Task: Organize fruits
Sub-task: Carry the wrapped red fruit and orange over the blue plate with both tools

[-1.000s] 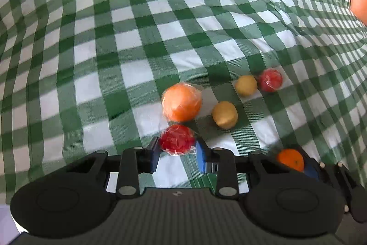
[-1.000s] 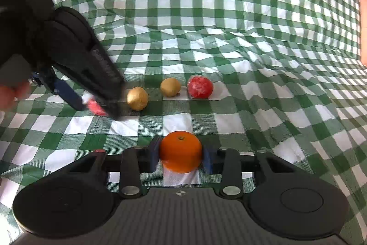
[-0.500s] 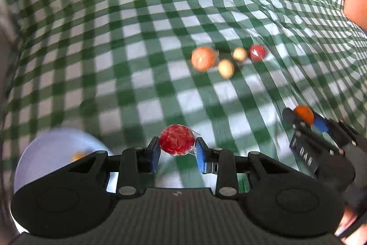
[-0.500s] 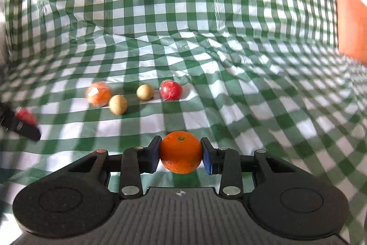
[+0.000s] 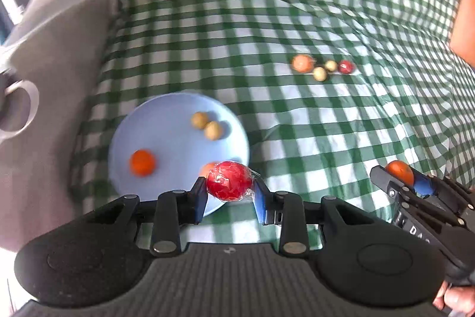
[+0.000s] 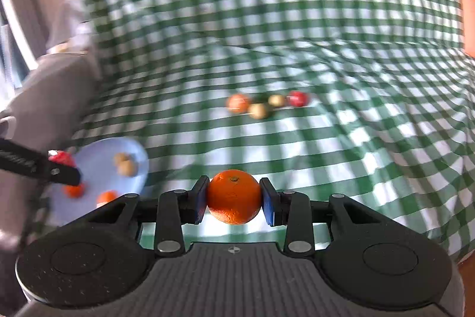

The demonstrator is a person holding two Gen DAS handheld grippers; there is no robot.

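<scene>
Above the near rim of the blue plate (image 5: 166, 121), the left gripper (image 5: 229, 195) pinches a round, plastic-wrapped red fruit (image 5: 229, 181) between its fingers. The right gripper (image 6: 234, 201) clamps an orange (image 6: 234, 196), stem end up, over the checked surface (image 6: 341, 144).

So the plastic-wrapped round red fruit (image 5: 229, 181) sits low center of the left view, over the near rim of the round pale blue plate (image 5: 166, 121), which holds two tan fruits and two oranges. The smooth round orange (image 6: 233, 197) sits low center of the right view. Four more fruits cluster upper right.
</scene>
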